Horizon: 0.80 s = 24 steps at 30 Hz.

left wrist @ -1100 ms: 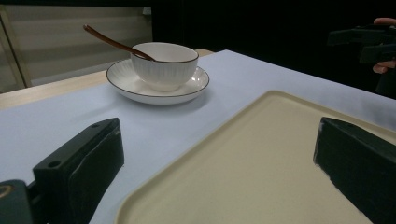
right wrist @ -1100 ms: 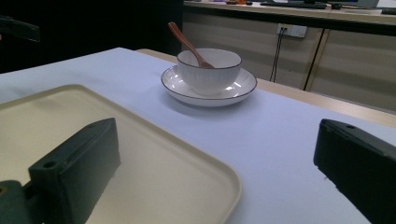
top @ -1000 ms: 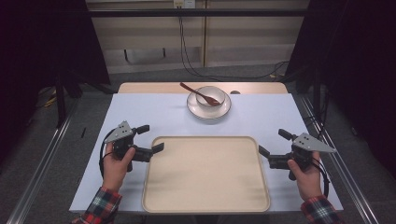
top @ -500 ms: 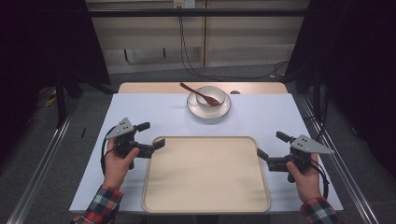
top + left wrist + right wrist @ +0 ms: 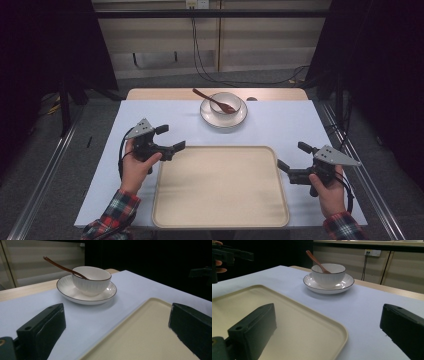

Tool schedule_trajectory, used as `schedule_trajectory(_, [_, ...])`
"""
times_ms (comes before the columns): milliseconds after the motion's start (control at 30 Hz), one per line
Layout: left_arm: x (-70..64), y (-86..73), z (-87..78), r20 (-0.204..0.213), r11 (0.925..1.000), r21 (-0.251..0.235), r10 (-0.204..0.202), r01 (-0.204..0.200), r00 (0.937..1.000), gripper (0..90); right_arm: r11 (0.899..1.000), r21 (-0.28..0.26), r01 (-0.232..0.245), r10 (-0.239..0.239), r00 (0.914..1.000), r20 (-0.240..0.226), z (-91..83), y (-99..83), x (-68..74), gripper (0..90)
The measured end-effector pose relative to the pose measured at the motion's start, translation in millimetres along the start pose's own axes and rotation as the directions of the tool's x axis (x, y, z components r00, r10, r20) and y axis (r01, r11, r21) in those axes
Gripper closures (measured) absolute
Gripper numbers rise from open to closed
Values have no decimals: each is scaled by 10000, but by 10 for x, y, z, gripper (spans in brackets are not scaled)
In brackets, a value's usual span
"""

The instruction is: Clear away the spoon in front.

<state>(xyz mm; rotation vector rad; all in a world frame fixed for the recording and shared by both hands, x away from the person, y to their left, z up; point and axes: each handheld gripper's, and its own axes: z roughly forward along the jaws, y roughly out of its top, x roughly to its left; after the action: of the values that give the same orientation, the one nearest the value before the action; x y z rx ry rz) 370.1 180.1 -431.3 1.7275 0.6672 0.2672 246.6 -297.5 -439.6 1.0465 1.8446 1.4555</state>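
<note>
Tray (image 5: 220,186) lies flat on the counter (image 5: 280,125) between your tools, left tool (image 5: 172,147) and right tool (image 5: 288,159) both spread at its far corners, apparently ready to grip.

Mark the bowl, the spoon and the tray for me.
bowl (image 5: 328,275), right gripper view, front of its ribbed wall.
spoon (image 5: 58,265), left gripper view, middle of its handle.
tray (image 5: 220,187), high view, bare floor.

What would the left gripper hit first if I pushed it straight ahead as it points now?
Probably the bowl on its plate: the left gripper, jaws open, looks along the tray edge toward them. Height is unclear, so the plate rim might come first.
</note>
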Motion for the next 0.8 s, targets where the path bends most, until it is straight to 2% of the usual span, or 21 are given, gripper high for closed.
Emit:
schedule_trajectory(100, [16, 53, 98, -65, 9998, -186, -105, 104, 9999, 12, 10000, 27, 28, -27, 10000, -93, 3, -3, 4, 2])
schedule_trajectory(333, [74, 124, 296, -236, 9998, -52, -196, 195, 9995, 11, 9999, 97, 98, -96, 9997, -217, 9, -10, 23, 2])
schedule_trajectory(500, [136, 182, 417, -174, 9989, -260, -396, 391, 9991, 11, 9998, 110, 138, -134, 9995, -289, 1, -8, 28, 2])
schedule_trajectory(633, [194, 231, 541, -472, 9971, -320, -708, 694, 9964, 11, 9999, 138, 91, -87, 9995, -295, -1, -7, 35, 2])
schedule_trajectory(733, [222, 244, 593, -421, 9959, -463, -801, 781, 9959, 11, 9998, 116, 163, -158, 9993, -351, 4, -8, 37, 2])
schedule_trajectory(767, [230, 257, 631, -698, 9963, -415, -776, 748, 9945, 11, 9998, 112, 164, -160, 9991, -384, 5, -9, 39, 3])
schedule_trajectory(800, [230, 257, 631, -698, 9963, -415, -776, 748, 9945, 11, 9998, 112, 164, -160, 9991, -384, 5, -9, 39, 3])
